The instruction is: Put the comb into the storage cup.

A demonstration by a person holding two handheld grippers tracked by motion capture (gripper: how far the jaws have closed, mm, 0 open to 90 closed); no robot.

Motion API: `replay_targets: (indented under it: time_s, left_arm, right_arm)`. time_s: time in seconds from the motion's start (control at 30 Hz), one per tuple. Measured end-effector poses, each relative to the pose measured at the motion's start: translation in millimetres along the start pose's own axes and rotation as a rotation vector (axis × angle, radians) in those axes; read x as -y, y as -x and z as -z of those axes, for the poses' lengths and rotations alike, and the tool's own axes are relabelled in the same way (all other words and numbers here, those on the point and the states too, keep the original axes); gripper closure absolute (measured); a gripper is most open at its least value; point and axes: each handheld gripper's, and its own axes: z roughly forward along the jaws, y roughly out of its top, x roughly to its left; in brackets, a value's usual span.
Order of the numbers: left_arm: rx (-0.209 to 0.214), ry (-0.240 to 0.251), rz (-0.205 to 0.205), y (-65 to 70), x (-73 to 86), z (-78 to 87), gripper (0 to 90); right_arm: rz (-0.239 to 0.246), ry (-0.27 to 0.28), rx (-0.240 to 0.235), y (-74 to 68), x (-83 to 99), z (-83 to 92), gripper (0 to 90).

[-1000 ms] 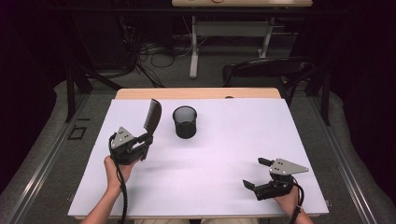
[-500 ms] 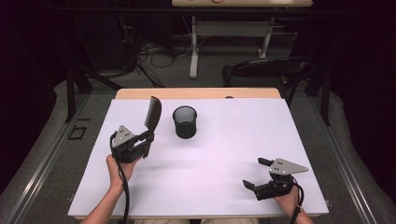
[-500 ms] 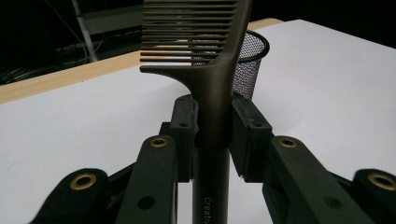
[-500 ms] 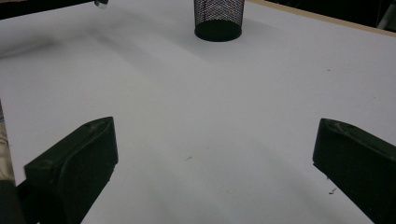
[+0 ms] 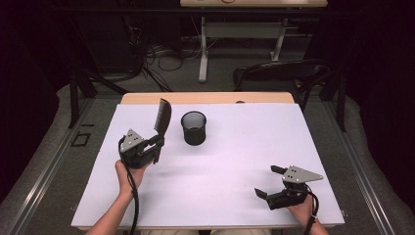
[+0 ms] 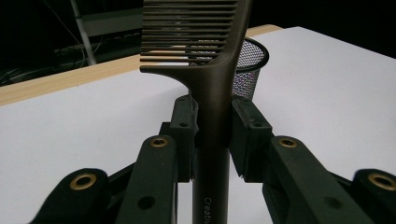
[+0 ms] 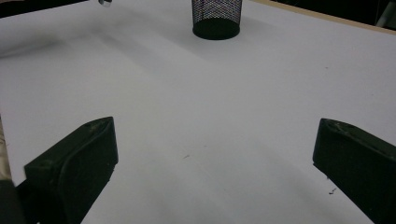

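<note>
Since the earlier frame, almost nothing has shifted: the left claw (image 5: 157, 142) still clamps the handle of the dark comb (image 5: 163, 115), held upright with its teeth at the top, just left of the black mesh cup (image 5: 194, 128) and not touching it; in the left gripper view the pads (image 6: 184, 130) press the comb (image 6: 211, 93) from both sides. Down at the near right of the white table (image 5: 235, 161), the right claw (image 5: 268, 181) stays put, jaws spread wide with nothing between them
</note>
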Motion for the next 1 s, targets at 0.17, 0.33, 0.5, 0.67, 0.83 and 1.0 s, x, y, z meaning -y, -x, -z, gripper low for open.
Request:
replay_targets:
  time_s: [0.17, 0.33, 0.5, 0.67, 0.83, 1.0]
  left_arm:
    - [0.009, -0.004, -0.003, 1.7, -3.1, -4.0, 72.5]
    - [0.013, 0.002, -0.002, 3.0, -6.2, -6.7, 72.4]
    - [0.017, 0.003, -0.003, 3.2, -9.5, -9.1, 72.5]
    - [0.019, 0.007, -0.005, 4.1, -14.4, -9.2, 72.5]
    - [0.017, 0.012, -0.009, 4.3, -20.2, -8.4, 72.5]
    - [0.017, 0.019, -0.014, 5.7, -25.6, -8.0, 72.5]
  right_arm:
    - [0.000, -0.003, 0.001, -0.3, -0.1, 0.2, 0.0]
    - [-0.002, -0.002, 0.001, 0.5, 0.3, 0.0, 0.0]
    - [-0.001, -0.005, 0.002, 0.8, 0.4, 0.0, 0.0]
    - [-0.002, 0.000, 0.003, 0.8, 0.6, -0.4, 0.0]
    - [-0.001, -0.004, 0.003, 0.8, 0.4, 0.1, 0.0]
    - [-0.001, 0.002, 0.005, 0.7, 0.4, -0.1, 0.0]
